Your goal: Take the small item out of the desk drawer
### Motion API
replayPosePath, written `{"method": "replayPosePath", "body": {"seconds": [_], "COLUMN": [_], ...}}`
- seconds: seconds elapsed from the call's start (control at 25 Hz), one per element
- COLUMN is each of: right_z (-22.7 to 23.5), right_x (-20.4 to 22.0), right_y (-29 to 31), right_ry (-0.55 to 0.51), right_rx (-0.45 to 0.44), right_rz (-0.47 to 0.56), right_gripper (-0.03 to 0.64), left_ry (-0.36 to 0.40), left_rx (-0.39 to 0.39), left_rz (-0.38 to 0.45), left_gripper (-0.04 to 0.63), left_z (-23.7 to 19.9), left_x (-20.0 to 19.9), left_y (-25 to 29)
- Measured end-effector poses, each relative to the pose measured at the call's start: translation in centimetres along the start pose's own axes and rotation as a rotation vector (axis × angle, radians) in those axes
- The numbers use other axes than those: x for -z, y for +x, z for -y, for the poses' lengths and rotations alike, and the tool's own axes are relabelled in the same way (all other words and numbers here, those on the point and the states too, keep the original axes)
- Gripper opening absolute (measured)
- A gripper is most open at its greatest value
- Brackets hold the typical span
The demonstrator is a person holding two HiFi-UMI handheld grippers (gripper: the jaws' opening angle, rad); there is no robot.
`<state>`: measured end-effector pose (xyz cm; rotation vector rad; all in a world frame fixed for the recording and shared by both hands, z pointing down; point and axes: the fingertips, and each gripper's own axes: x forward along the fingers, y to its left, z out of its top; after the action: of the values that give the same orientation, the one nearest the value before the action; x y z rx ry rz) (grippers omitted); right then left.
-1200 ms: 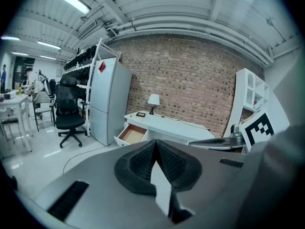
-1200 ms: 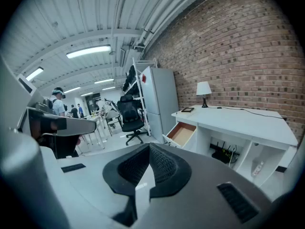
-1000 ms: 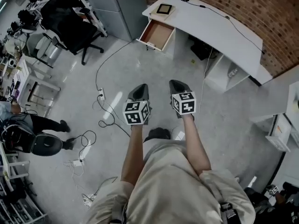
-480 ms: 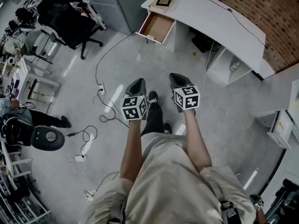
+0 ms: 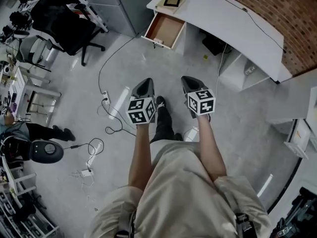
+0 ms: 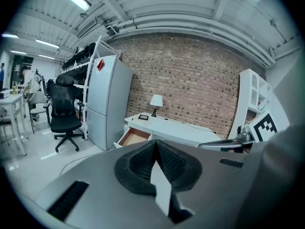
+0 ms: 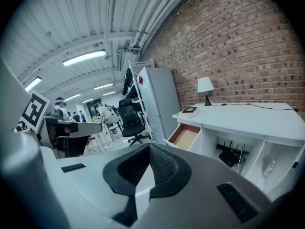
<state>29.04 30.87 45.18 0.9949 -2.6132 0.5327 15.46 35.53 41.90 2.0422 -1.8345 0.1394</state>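
Since a second ago I have stepped nearer the desk (image 5: 233,24). My dark shoe (image 5: 161,103) now sits between my two claws, where before it lay under my knees. The lamp base has slid almost off the top edge of the head view. The left gripper (image 5: 145,83) and the right gripper (image 5: 188,82) are side by side as before, level with each other and apart.

Both claws are closed on nothing. In the left gripper view my ribbed pads (image 6: 167,159) meet at the tip. In the right gripper view they meet the same way (image 7: 159,163).

The drawer (image 5: 165,29) stands pulled out at the desk's left end, its tan inside open to me. Whatever small item lies in it is too small to make out from here. A dark framed slab (image 5: 173,0) rests on the desktop just above it.

Ahead is bare grey floor up to the drawer front. A cable (image 5: 106,66) runs from the power strip (image 5: 105,101) on my left toward the drawer's near corner. The tall grey cabinet (image 5: 124,4) stands just left of the drawer, with a narrow gap between them. The black office chair (image 5: 69,24) is well off to the left. The brick wall (image 5: 277,9) closes in behind the desk.
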Motion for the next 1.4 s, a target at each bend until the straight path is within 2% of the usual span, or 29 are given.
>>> {"method": "replayPosePath", "body": {"seconds": [0.16,0.32,0.68,1.08,1.24,1.4], "right_z": [1.4,3.2,5.9,9.2,10.1,10.0], "right_x": [-1.3,-2.8,-8.1,-12.6,-13.7,-14.1], "right_y": [4.1,8.9,18.8,28.9,31.3,32.4], "right_ry": [0.002,0.071,0.078,0.167,0.241,0.263], "right_rx": [0.003,0.023,0.029,0.039,0.055,0.060], "right_rz": [-0.020,-0.029,-0.056,-0.041,-0.012,-0.002], "right_gripper": [0.025,0.025,0.025,0.025,0.025,0.025], "left_ry": [-0.019,-0.037,-0.039,-0.056,-0.046,-0.053], "left_rx": [0.004,0.019,0.084,0.148,0.160,0.153], "left_rz": [-0.004,-0.009,-0.032,-0.078,-0.087,-0.088], "left_gripper": [0.016,0.017,0.017,0.017,0.017,0.017], "left_z": [-2.8,-5.4,-10.1,-15.4,-17.4,-19.1], "left_x": [-1.4,-3.2,-8.1,-11.3,-12.7,-13.0], "left_y": [3.8,7.7,17.3,27.3,29.1,29.5]}}
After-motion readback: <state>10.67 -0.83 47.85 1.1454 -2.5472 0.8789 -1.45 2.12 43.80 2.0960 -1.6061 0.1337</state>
